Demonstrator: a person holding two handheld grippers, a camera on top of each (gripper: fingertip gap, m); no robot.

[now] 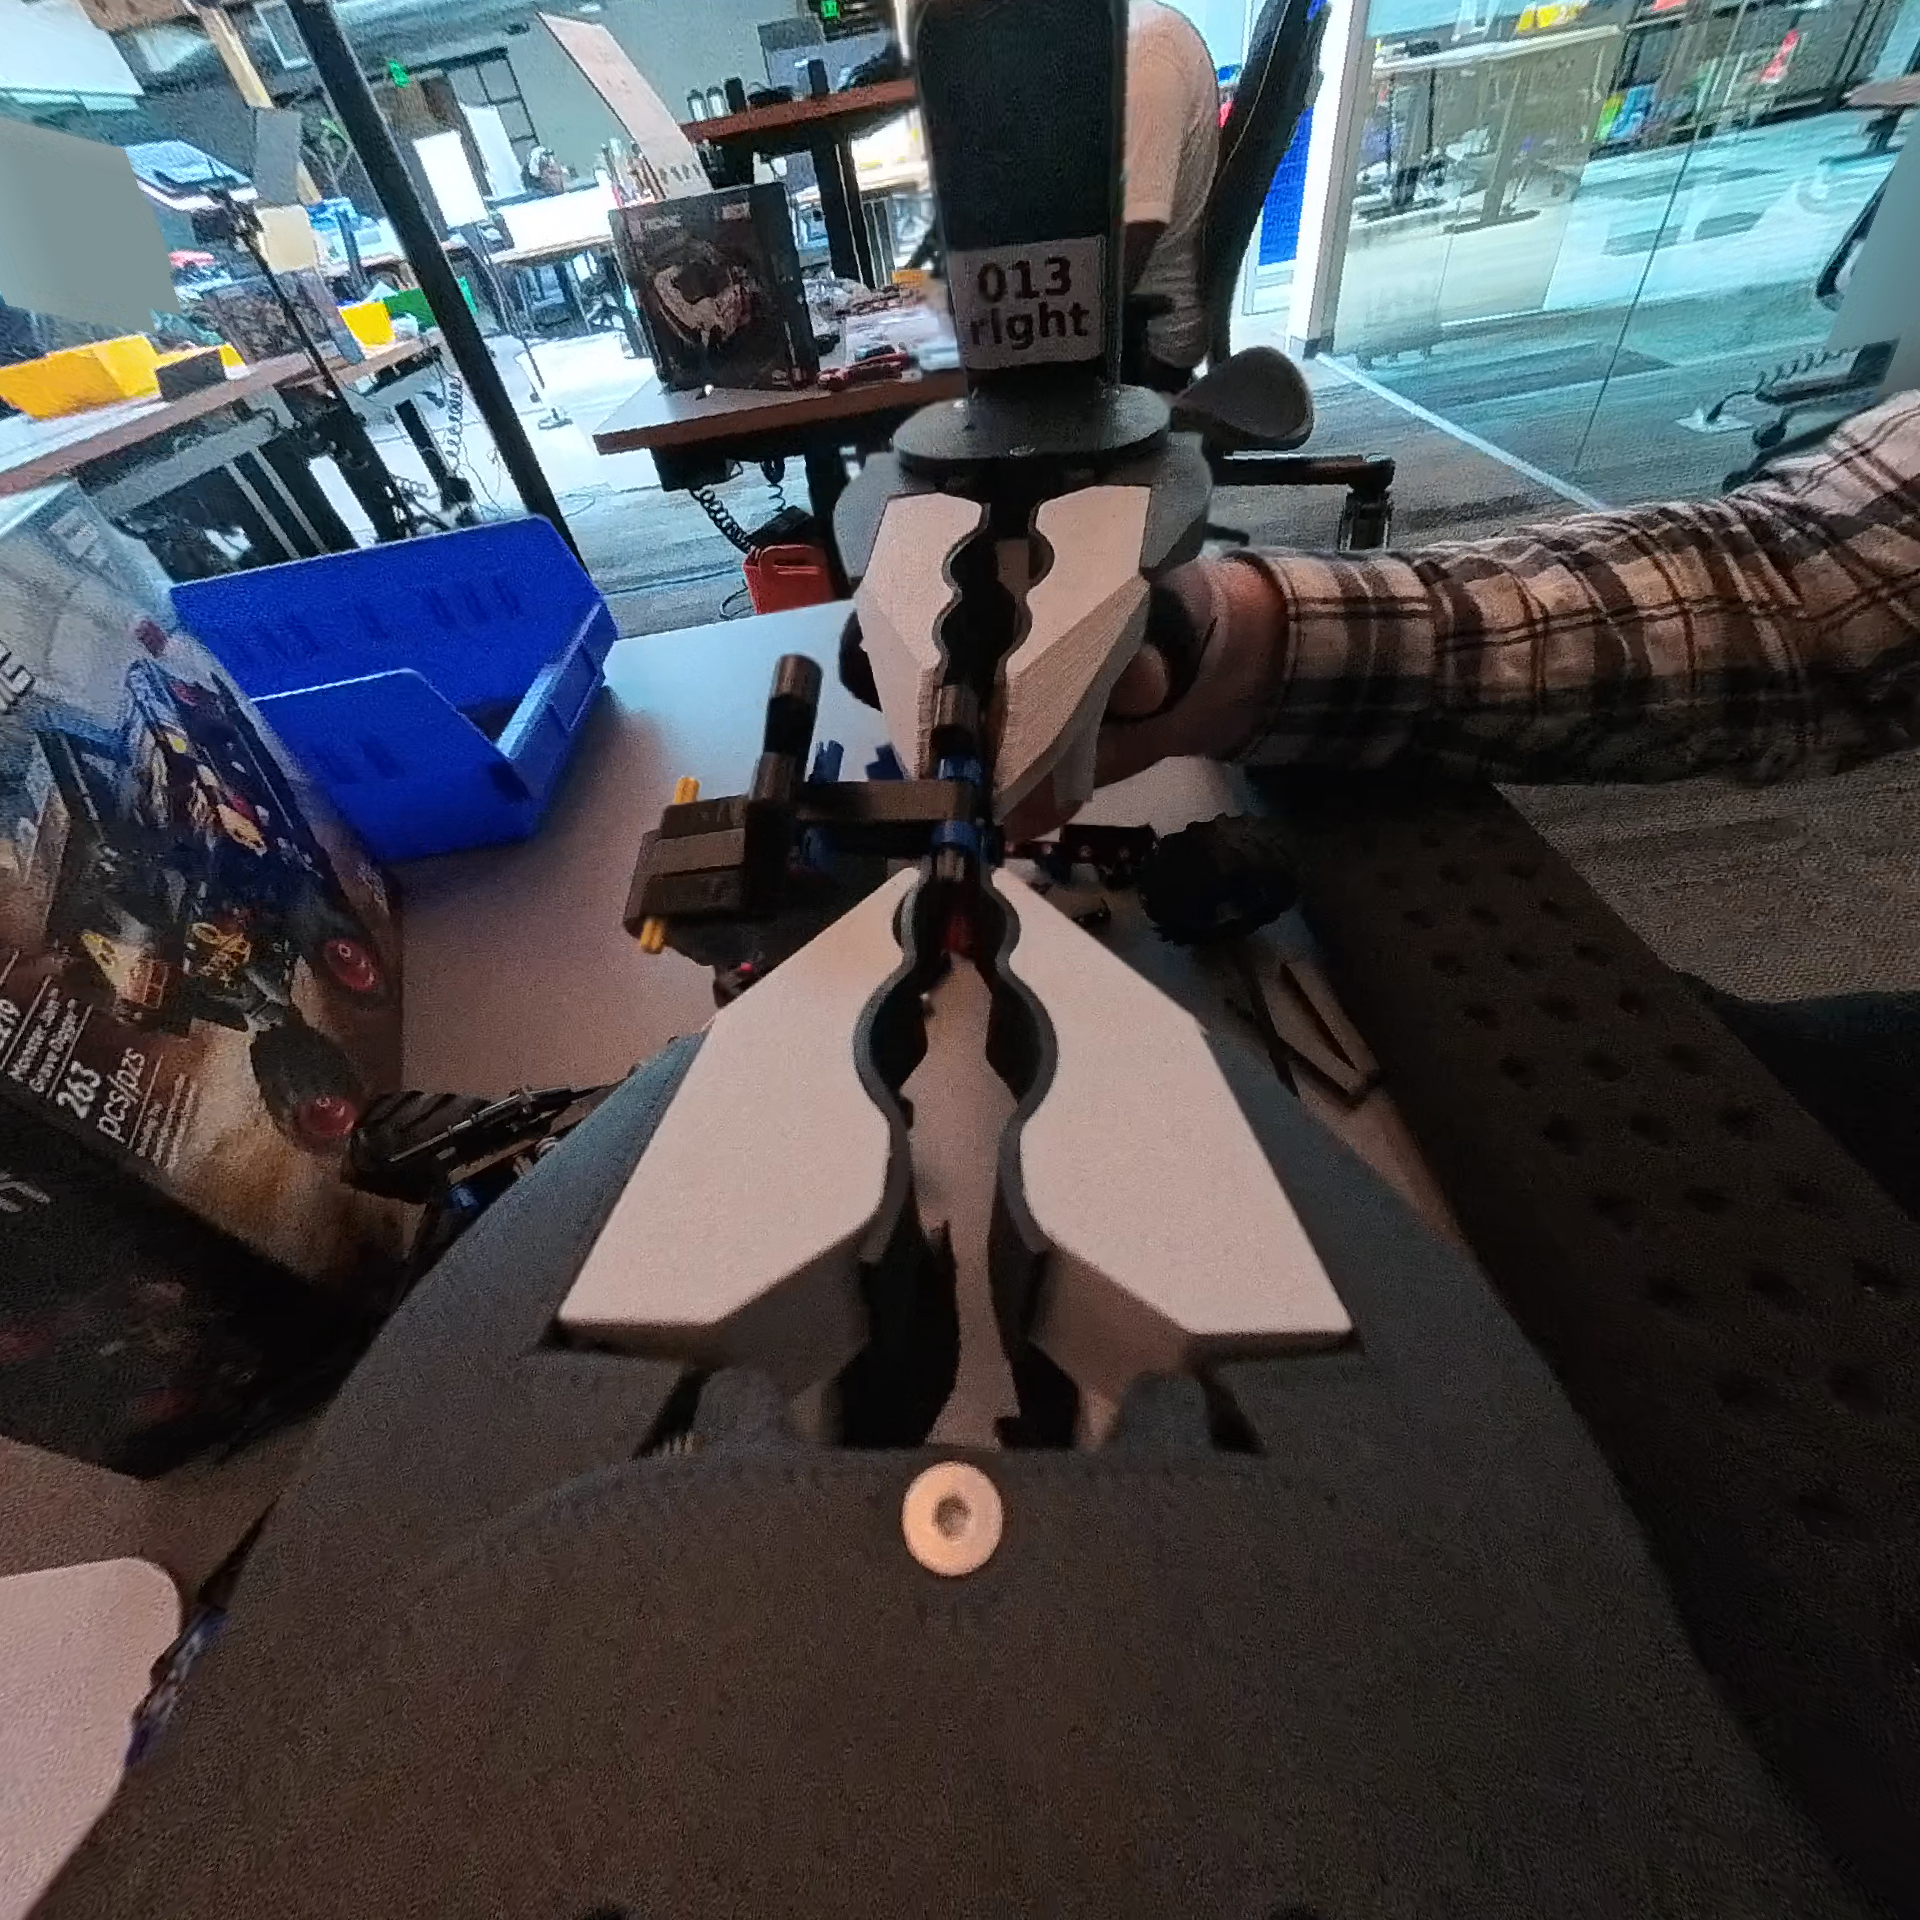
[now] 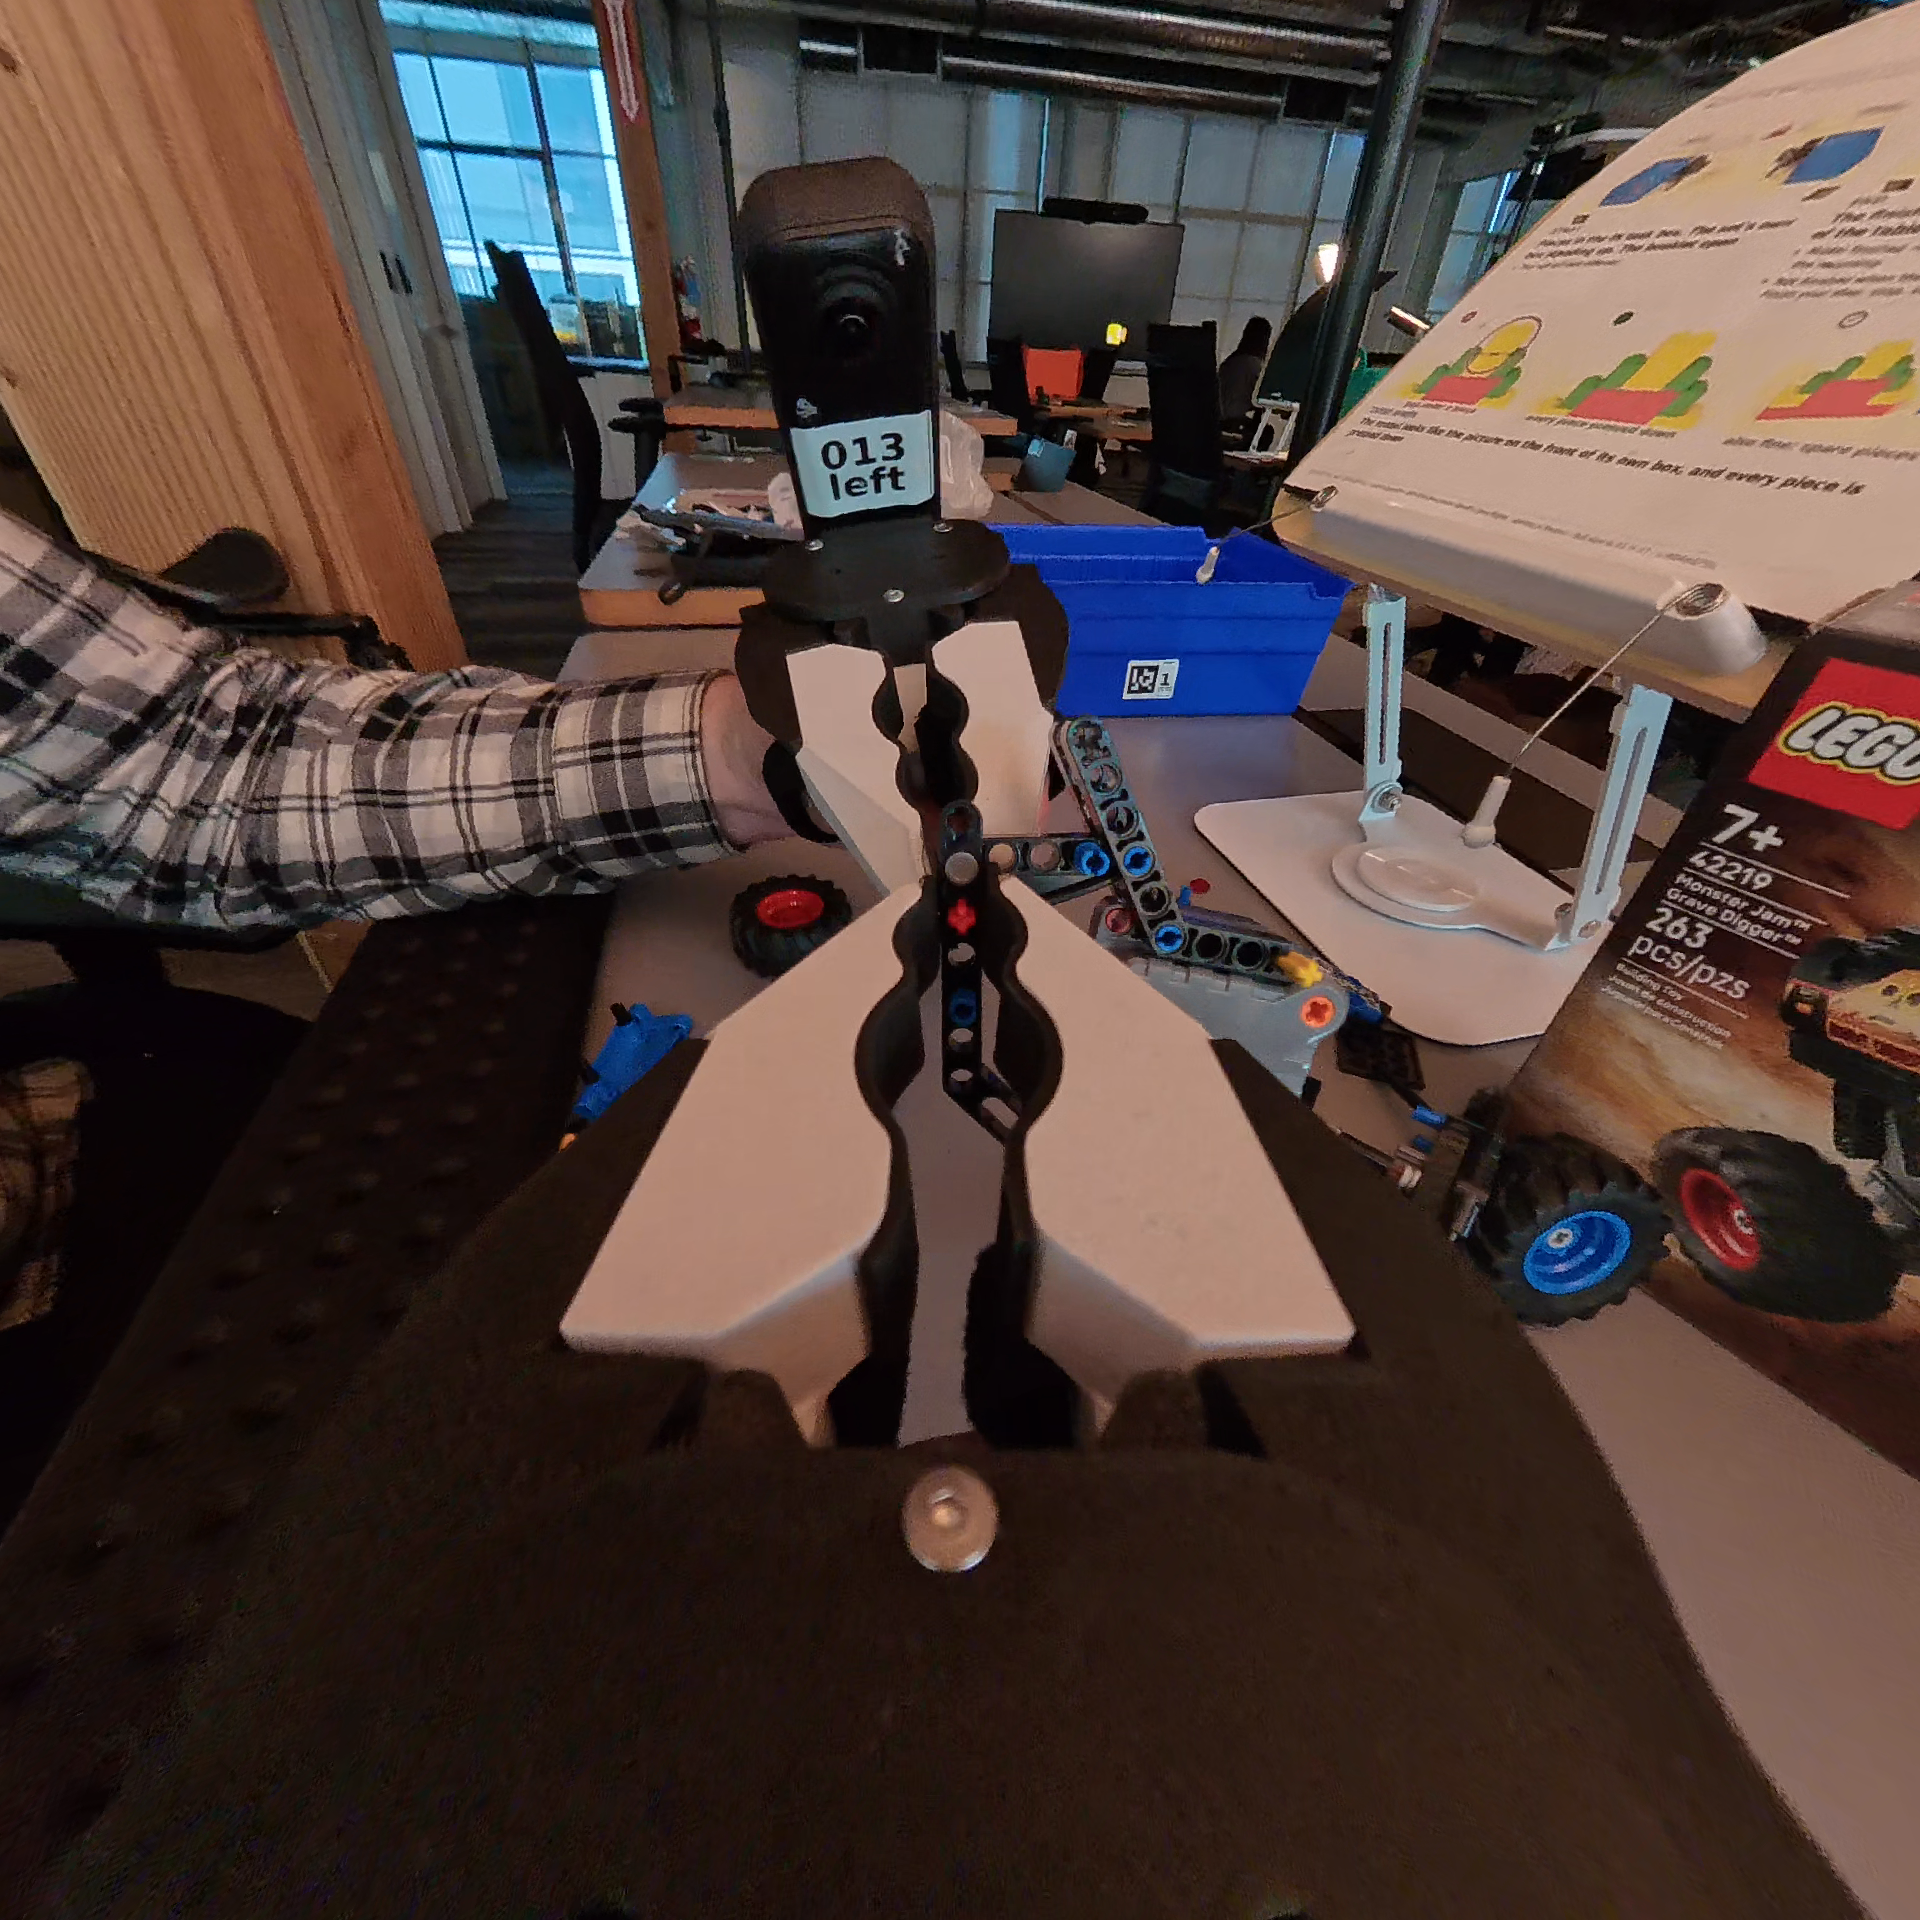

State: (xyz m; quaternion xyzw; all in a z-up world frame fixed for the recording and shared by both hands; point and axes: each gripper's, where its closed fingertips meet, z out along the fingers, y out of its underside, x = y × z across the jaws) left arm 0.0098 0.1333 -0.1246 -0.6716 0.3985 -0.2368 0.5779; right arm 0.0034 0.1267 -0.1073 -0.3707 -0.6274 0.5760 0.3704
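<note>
Left tool [image 1: 951, 894] and right tool [image 2: 961, 894] face each other, both clamped on the black brick assembly [image 2: 961, 997], held above the tabletop [image 1: 520, 956]. Risk: if the tools twist or pull w/ diff. force, the pins may pop & parts drop.
</note>
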